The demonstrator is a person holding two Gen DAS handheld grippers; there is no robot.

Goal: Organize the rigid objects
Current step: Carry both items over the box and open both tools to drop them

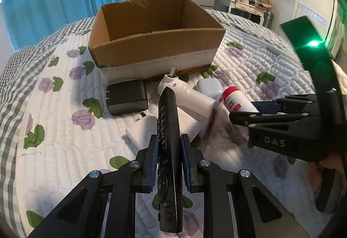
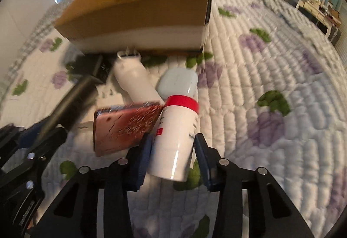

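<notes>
The left gripper (image 1: 167, 162) pinches a stiff, light remote (image 1: 169, 151) mid-body, while the right gripper's (image 2: 172, 155) fingers straddle a smooth, probably slippery bottle (image 2: 176, 140), grip uncertain.

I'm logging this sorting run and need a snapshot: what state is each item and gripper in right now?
Cardboard box: open, upright, no contents visible.
Remote control: clamped in the left gripper.
White bottle with red band: between the right gripper fingers, grip unclear.
Black adapter: lying on the quilt.
Earbud case: closed, on the quilt.
</notes>
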